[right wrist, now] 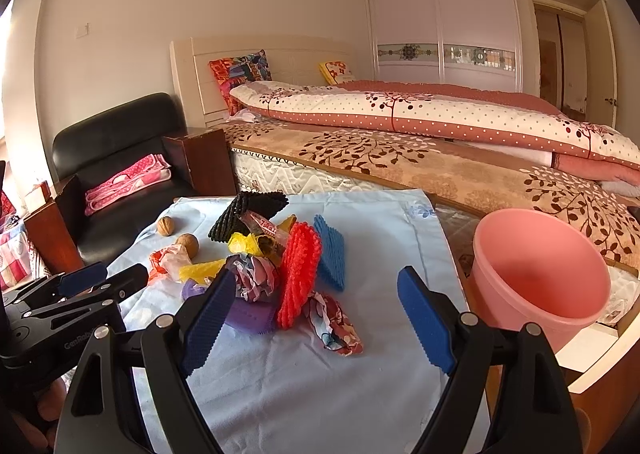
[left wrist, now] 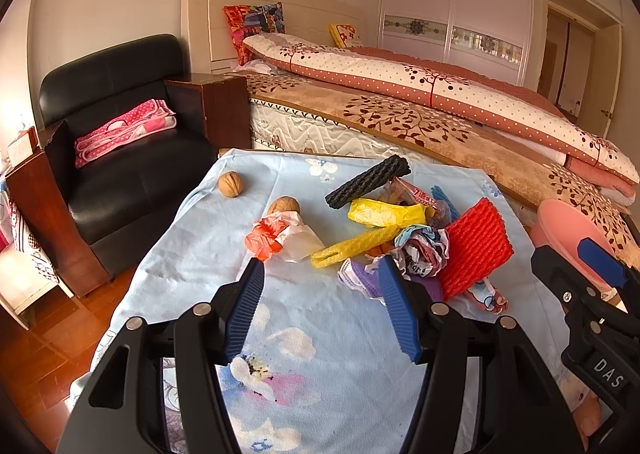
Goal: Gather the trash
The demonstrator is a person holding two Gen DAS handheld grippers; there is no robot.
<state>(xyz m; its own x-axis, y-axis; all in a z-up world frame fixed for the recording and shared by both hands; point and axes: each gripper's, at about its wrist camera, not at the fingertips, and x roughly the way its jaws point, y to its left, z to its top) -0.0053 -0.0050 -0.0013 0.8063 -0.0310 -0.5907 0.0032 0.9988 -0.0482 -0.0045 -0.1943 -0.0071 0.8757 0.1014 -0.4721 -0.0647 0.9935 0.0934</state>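
Observation:
A heap of trash lies on the blue flowered tablecloth (left wrist: pixel 192 254): a black foam net (left wrist: pixel 368 181), a yellow wrapper (left wrist: pixel 384 213), a yellow foam net (left wrist: pixel 354 246), a red foam net (left wrist: pixel 476 248), a crumpled printed paper (left wrist: pixel 420 250), a purple piece (left wrist: pixel 358 278) and an orange-white bag (left wrist: pixel 280 236). My left gripper (left wrist: pixel 320 274) is open just short of the heap, empty. My right gripper (right wrist: pixel 316 286) is open too, with the red foam net (right wrist: pixel 298 274) and a crumpled wrapper (right wrist: pixel 336 324) ahead of it. A pink bucket (right wrist: pixel 540 278) stands at the right.
Two walnuts (left wrist: pixel 231 184) (left wrist: pixel 284 206) sit left of the heap. A blue foam net (right wrist: pixel 330 250) lies behind the red one. A bed (left wrist: pixel 400 110) runs behind the table, a black armchair (left wrist: pixel 120 158) stands to the left, and wooden floor (left wrist: pixel 48 334) shows below.

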